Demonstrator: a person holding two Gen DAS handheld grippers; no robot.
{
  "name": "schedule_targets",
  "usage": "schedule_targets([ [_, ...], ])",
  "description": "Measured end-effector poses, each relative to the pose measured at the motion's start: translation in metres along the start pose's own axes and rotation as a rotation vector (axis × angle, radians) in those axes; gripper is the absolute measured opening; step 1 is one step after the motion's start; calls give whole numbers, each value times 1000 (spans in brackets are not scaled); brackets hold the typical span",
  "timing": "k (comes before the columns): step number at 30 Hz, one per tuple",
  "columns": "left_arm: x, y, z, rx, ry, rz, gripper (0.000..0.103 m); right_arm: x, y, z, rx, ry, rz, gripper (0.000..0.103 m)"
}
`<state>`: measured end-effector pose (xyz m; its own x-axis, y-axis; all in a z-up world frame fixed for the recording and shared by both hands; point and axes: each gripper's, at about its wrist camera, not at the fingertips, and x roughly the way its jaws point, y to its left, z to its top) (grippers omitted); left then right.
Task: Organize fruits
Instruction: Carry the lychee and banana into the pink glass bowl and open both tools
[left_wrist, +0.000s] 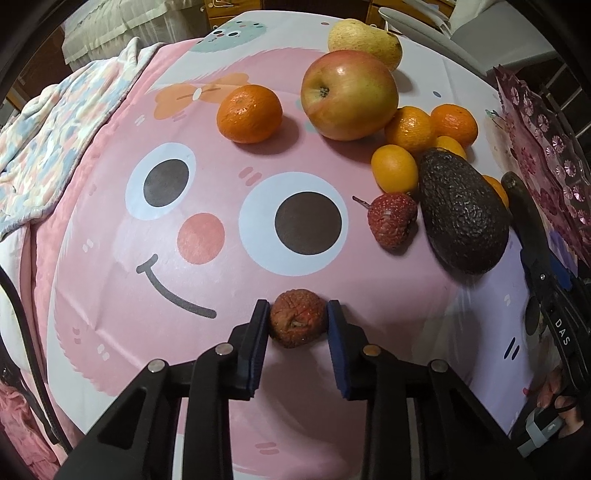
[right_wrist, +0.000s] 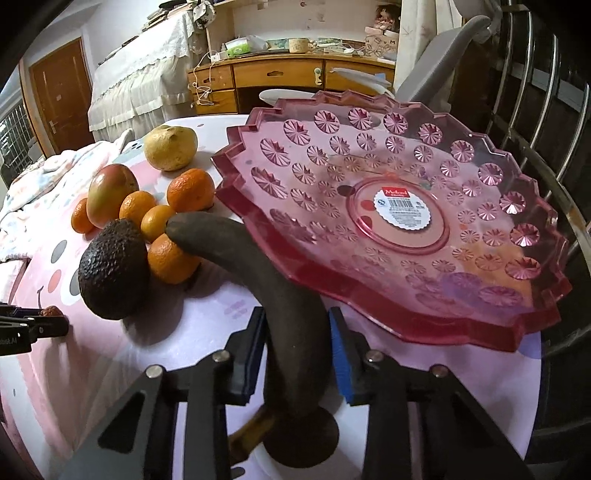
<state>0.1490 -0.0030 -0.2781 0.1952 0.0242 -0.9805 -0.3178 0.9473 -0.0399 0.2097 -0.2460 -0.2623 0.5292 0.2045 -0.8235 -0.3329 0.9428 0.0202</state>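
My left gripper (left_wrist: 298, 312) is shut on a brown-red lychee (left_wrist: 298, 318), low over the pink cartoon tablecloth (left_wrist: 184, 295). A second lychee (left_wrist: 392, 223), an avocado (left_wrist: 463, 214), an apple (left_wrist: 349, 94), a pear (left_wrist: 364, 41) and several oranges, one of them (left_wrist: 249, 112) apart from the rest, lie ahead. My right gripper (right_wrist: 297, 321) is shut on a blackened banana (right_wrist: 273, 280), just in front of the pink plastic fruit plate (right_wrist: 480, 302), which holds no fruit. The avocado (right_wrist: 113, 269) and an orange (right_wrist: 170, 258) lie left of the banana.
A folded blanket (left_wrist: 48, 147) lies at the table's far left. The right gripper (left_wrist: 546, 288) shows at the right edge of the left wrist view. A wooden desk (right_wrist: 280, 75), a grey chair (right_wrist: 443, 66) and metal railings (right_wrist: 546, 110) stand beyond the table.
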Motion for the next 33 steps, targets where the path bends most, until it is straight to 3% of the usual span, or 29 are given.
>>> schedule_targets([
  [9,-5,4,-5,64,-6,-78,28,-17,10,-10,33,-11,-67,31],
  [18,-32,7,-12,198,-35,-154,28,-48,34,-25,84,-21,-138,31],
  [26,-79,4,8,290,-97,-191,27,-91,60,-24,130,-47,-152,31],
  [33,-132,-22,37,340,-190,-245,27,-136,59,5,143,-99,-158,31],
])
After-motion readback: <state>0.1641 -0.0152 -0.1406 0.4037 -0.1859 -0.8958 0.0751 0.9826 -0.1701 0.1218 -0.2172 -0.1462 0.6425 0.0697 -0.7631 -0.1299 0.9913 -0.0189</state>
